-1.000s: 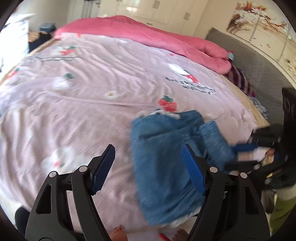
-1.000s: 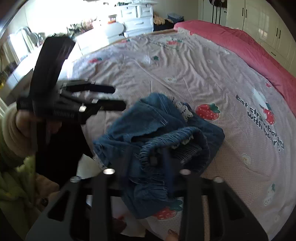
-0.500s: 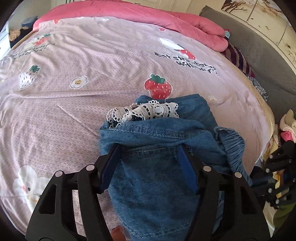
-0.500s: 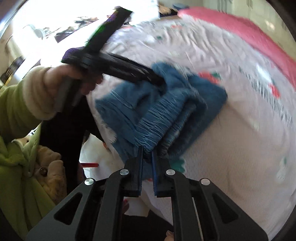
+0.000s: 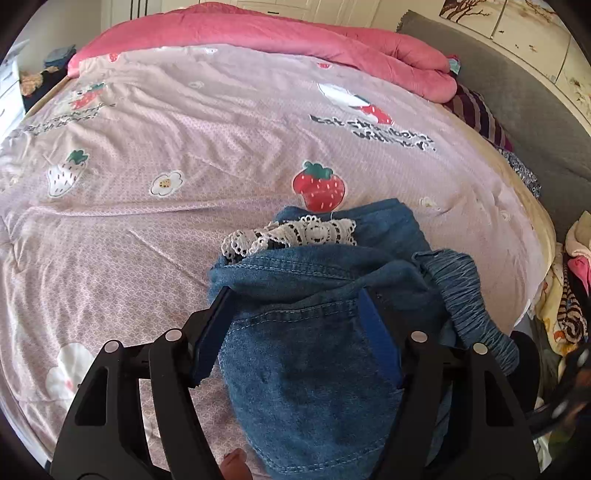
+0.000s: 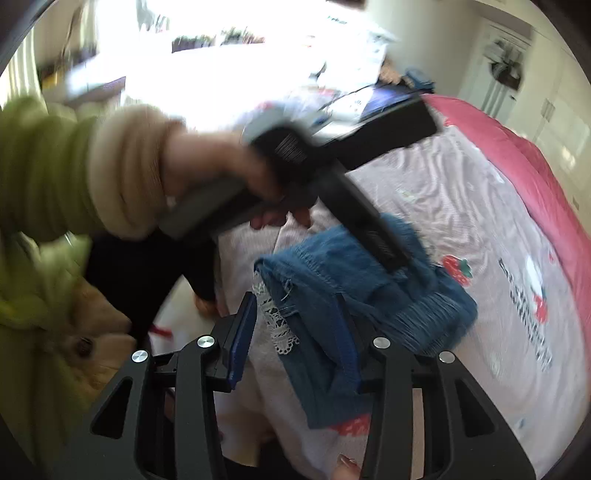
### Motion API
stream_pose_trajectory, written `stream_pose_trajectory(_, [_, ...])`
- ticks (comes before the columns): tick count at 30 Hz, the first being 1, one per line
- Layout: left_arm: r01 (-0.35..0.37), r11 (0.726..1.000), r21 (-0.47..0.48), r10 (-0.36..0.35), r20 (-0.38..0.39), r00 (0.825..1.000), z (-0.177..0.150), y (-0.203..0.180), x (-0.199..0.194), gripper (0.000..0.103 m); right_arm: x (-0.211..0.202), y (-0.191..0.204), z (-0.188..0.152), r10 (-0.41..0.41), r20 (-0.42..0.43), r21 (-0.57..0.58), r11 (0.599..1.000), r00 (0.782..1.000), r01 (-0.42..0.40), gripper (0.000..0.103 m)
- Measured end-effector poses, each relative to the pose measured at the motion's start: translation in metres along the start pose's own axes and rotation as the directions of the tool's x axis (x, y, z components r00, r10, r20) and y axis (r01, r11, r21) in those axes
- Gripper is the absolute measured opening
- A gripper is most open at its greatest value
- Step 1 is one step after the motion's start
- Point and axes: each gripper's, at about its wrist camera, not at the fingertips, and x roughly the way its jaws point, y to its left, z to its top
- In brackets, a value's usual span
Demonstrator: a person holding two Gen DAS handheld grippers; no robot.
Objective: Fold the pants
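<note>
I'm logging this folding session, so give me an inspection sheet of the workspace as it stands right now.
Surface: bed cover, lilac with a strawberry print, creased.
Job's things: jeans, bunched near the bed's edge with the lace trim showing; not folded flat.
Clutter: pile of clothes beside the bed; striped cloth by the headboard.
Grippers: left gripper has its fingers astride the jeans, and they have just opened a little. Right gripper has just opened, with jeans between the fingers and one finger clear of the fabric.
Cables: nothing seen.
Surroundings: pink quilt along the far side, white cupboards.
</note>
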Motion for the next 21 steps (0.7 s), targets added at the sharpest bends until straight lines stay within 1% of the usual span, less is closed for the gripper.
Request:
stream_pose_trajectory(4, [0.010,1.000,-0.002,-0.010,-0.008,1.000,-0.001,0.002,0.003,0.061,0.030,0.010,0.009,-0.081,-0.042,-0.077,0.994,0.996,0.077,0.037])
stream_pose_trajectory(5, [0.013,1.000,-0.005,-0.013,-0.008,1.000,-0.001,0.003,0.004,0.061,0.036,0.011,0.010,-0.105,-0.046,-0.089,0.991,0.993,0.100,0.033])
stream_pose_trajectory(6, [0.015,1.000,-0.008,-0.015,-0.008,1.000,-0.002,0.004,0.004,0.061,0.041,0.010,0.010,-0.126,-0.051,-0.097,0.988,0.991,0.120,0.021])
stream_pose_trajectory(7, [0.018,1.000,-0.011,-0.018,-0.007,1.000,-0.002,0.004,0.005,0.061,0.045,0.007,0.009,-0.127,-0.058,-0.077,0.990,0.990,0.122,0.016])
stream_pose_trajectory(8, [0.018,1.000,-0.010,-0.018,-0.006,1.000,-0.002,0.004,0.006,0.062,0.047,0.006,0.008,-0.108,-0.059,-0.048,0.993,0.992,0.106,0.010])
stream_pose_trajectory(9, [0.017,1.000,-0.010,-0.017,-0.006,1.000,-0.002,0.004,0.006,0.062,0.046,0.007,0.005,-0.097,-0.052,-0.039,0.995,0.994,0.095,0.007])
stream_pose_trajectory(10, [0.017,1.000,-0.010,-0.017,-0.005,1.000,-0.003,0.005,0.006,0.062,0.044,0.010,0.003,-0.087,-0.041,-0.041,0.996,0.995,0.085,0.007])
stream_pose_trajectory(11, [0.017,1.000,-0.008,-0.017,-0.004,1.000,-0.003,0.005,0.006,0.062,0.042,0.013,-0.001,-0.060,-0.036,-0.043,0.997,0.998,0.059,0.006])
stream_pose_trajectory(13, [0.014,1.000,-0.008,-0.014,-0.001,1.000,-0.003,0.005,0.007,0.063,0.038,0.018,-0.011,-0.025,-0.036,-0.038,0.999,0.999,0.023,0.005])
stream_pose_trajectory(15, [0.014,1.000,-0.010,-0.014,0.000,1.000,-0.003,0.005,0.008,0.063,0.039,0.022,-0.022,-0.019,-0.054,-0.037,0.999,0.998,0.017,0.005])
stream_pose_trajectory(18, [0.015,1.000,-0.012,-0.015,0.004,1.000,-0.002,0.005,0.009,0.064,0.044,0.020,-0.035,0.007,-0.061,0.015,1.000,0.998,-0.006,0.005])
stream_pose_trajectory(21, [0.007,1.000,-0.012,-0.007,0.007,1.000,-0.002,0.004,0.010,0.064,0.046,0.013,-0.041,0.026,-0.045,0.074,0.997,0.999,-0.023,0.005])
